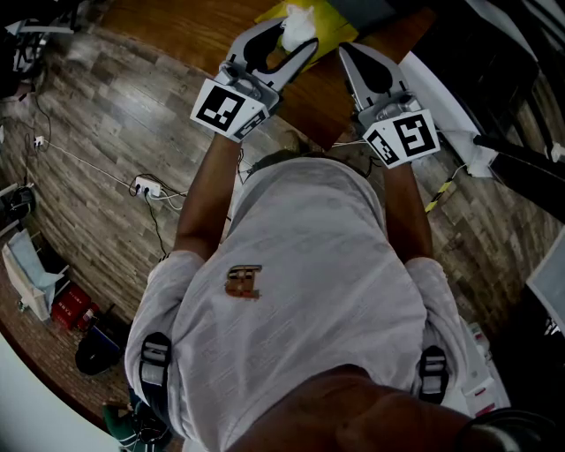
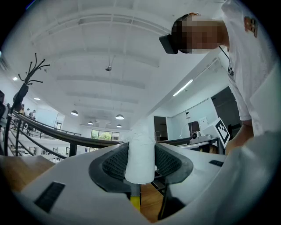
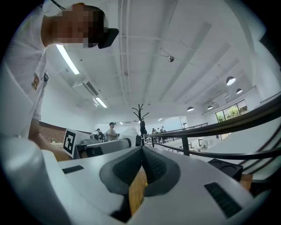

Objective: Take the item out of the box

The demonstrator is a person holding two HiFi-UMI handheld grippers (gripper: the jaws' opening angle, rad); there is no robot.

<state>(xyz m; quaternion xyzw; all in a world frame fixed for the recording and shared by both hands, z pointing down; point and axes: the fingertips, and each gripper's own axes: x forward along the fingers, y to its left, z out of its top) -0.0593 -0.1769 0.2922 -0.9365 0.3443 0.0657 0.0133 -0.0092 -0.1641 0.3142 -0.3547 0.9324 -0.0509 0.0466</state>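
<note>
My left gripper (image 1: 290, 42) is shut on a white crumpled item (image 1: 298, 24), lifted in front of a yellow box (image 1: 334, 21) on the brown table (image 1: 313, 99). In the left gripper view the white item (image 2: 140, 160) stands clamped between the two dark pads (image 2: 113, 166), and my left gripper (image 2: 140, 147) is tilted up toward the ceiling. My right gripper (image 1: 346, 51) is to the right of the box, with jaws together and nothing in them. In the right gripper view, my right gripper (image 3: 142, 150) has its pads touching and also points upward.
The person's body fills the middle of the head view. A power strip with a cable (image 1: 146, 187) lies on the wooden floor at left, and red items (image 1: 71, 307) sit lower left. A white table edge (image 1: 446, 101) runs at right. A coat stand (image 3: 140, 116) and a railing (image 3: 228, 127) appear beyond.
</note>
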